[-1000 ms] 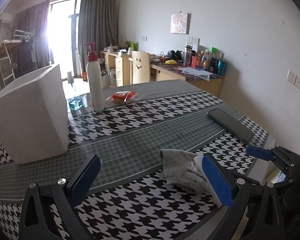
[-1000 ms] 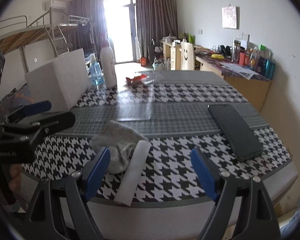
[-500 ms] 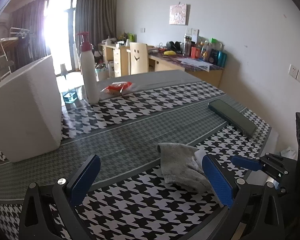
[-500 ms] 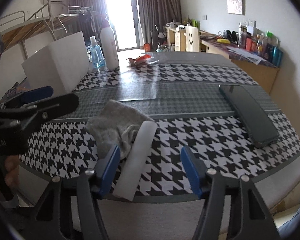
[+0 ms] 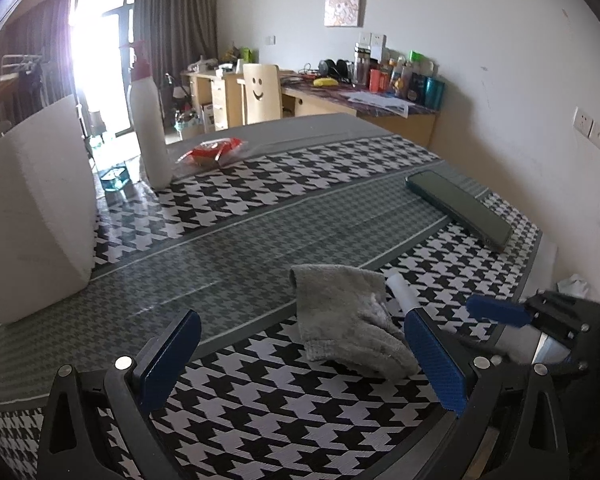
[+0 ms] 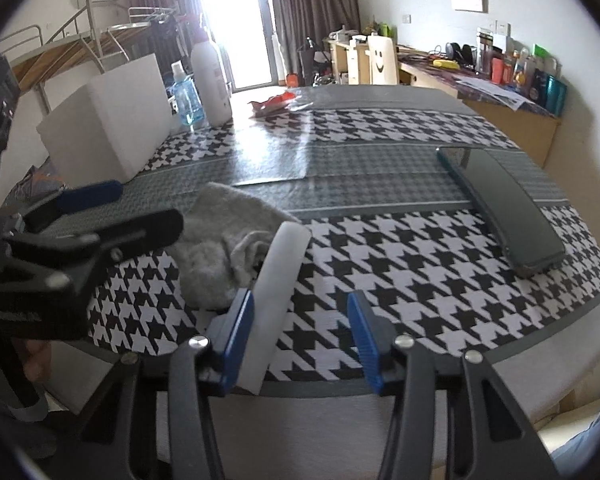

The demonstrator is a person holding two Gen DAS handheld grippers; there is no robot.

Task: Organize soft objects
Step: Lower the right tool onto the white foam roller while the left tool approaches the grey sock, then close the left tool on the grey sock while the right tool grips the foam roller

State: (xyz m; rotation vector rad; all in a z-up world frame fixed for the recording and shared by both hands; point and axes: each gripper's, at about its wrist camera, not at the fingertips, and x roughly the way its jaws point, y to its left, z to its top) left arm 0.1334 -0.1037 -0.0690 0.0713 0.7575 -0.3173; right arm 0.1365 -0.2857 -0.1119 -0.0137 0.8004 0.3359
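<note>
I am bringing my right hand-held gripper (image 6: 300, 334), jaws apart, around the near end of the white foam cylinder (image 6: 278, 276) lying beside the crumpled grey cloth (image 6: 224, 240) at the bench's (image 6: 420, 248) near edge. My left hand-held gripper (image 5: 300, 360) is hovering wide apart; nothing looks sorted yet.

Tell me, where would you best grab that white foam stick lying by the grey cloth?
Probably the white foam stick's near end, from the table's front edge. It lies lengthwise toward the right hand-held gripper; grey cloth crowds its far half.
</note>
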